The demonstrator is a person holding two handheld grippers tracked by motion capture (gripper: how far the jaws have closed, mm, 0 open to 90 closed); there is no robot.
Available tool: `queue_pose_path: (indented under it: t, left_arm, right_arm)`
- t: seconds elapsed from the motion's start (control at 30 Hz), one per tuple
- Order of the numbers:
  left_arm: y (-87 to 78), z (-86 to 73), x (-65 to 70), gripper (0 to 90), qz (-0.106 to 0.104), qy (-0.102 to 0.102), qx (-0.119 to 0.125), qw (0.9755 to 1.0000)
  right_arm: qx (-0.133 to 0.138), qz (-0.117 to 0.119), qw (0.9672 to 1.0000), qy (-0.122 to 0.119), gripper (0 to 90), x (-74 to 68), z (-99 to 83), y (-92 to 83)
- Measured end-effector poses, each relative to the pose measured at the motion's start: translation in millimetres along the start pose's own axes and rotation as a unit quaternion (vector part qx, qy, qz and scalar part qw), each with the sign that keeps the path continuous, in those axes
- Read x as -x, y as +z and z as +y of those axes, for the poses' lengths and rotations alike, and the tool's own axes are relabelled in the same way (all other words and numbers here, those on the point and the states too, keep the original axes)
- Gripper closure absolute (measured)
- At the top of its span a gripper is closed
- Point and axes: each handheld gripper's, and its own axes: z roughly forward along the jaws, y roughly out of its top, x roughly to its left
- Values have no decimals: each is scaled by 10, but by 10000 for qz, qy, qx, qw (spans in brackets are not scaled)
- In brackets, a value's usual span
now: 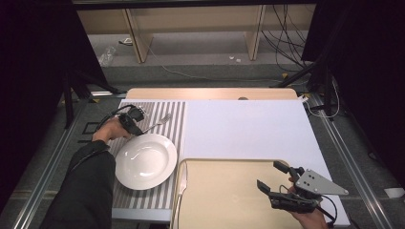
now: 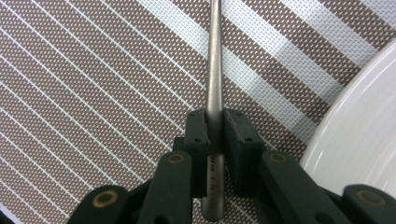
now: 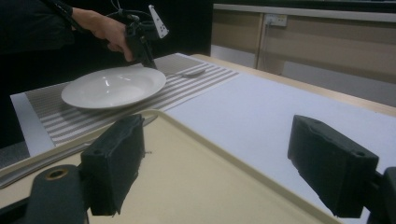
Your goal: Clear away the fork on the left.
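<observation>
Pick-up of the fork point(image 2: 215, 70): the left gripper point(image 2: 215, 122) pinches its slim, dull-grey metal handle between both pads, the shaft running straight ahead over the striped placemat point(image 2: 93, 84). Next, probably a level lift clear of the white plate point(image 2: 359, 126) beside the jaws. Right gripper point(image 3: 219, 163) spread, empty, over the beige tray point(image 3: 205, 177)

Left gripper point(image 1: 135, 128): black body, black cable looped behind; jaws of matt black blocks on hinged links, brass-coloured pivot bushings, small recessed screws in the pads. Right gripper point(image 1: 271, 177): same black build, grey three-cornered plate on top with small holes, thin black cable trailing. Person: long dark sleeve point(image 1: 88, 186) on the left arm
</observation>
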Motion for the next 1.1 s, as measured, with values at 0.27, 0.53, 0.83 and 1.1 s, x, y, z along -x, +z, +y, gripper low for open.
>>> queue_pose_path:
  t: [0.27,0.53,0.83,1.1]
  left_arm:
    - [-8,-9,-50,804,-121,-595,-11,9982]
    - [-22,-37,-106,805,-60,-1013,53,9948]
    - [-175,-64,-193,806,1,-1509,318,9880]
    - [-379,-67,-229,805,20,-1740,586,9830]
  right_arm:
    - [-1,0,10000,-14,196,0,4,0]
    - [-2,11,10000,-1,196,0,5,0]
    - [-11,13,10000,4,196,-6,10,-2]
    - [-51,-8,10000,-12,196,-10,14,-4]
